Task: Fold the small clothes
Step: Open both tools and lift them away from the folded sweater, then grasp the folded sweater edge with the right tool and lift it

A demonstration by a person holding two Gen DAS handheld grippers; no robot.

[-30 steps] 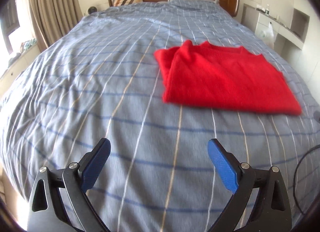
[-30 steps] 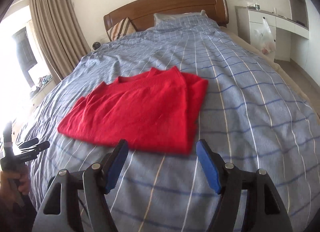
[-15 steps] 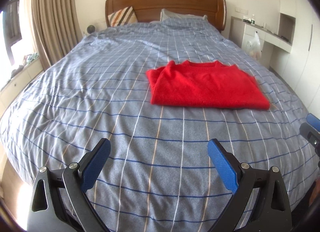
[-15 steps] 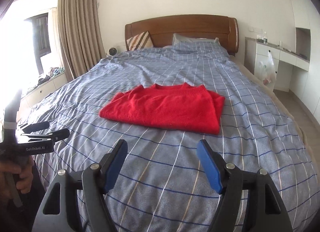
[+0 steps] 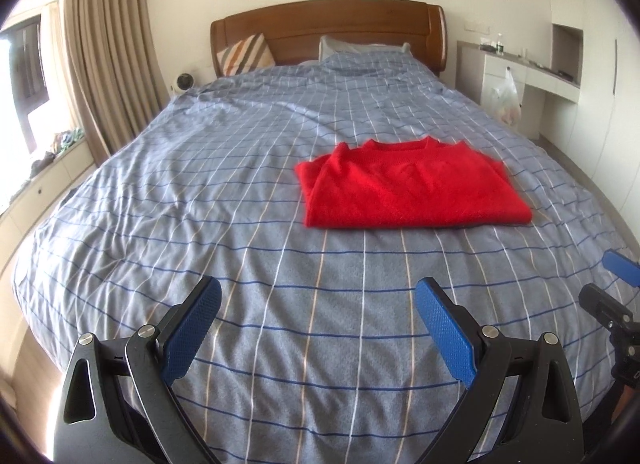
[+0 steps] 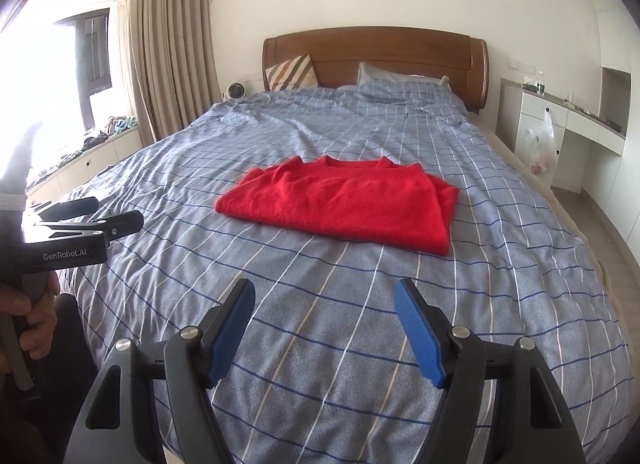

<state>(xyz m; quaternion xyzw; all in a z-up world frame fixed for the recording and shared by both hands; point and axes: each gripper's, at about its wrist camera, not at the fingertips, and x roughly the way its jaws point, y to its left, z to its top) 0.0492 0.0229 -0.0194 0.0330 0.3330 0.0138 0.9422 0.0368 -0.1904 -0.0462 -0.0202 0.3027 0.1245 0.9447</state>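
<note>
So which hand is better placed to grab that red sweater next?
Probably the right gripper: the sweater lies almost straight ahead of its open jaws. From the left gripper, also open, the sweater sits off to the right.

Red knit sweater [image 5: 408,186], folded into a flat rectangle, neckline toward the headboard, lying on the bed

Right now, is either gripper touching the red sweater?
No. The red sweater lies folded on the bed, with the right gripper and left gripper open short of it.
</note>
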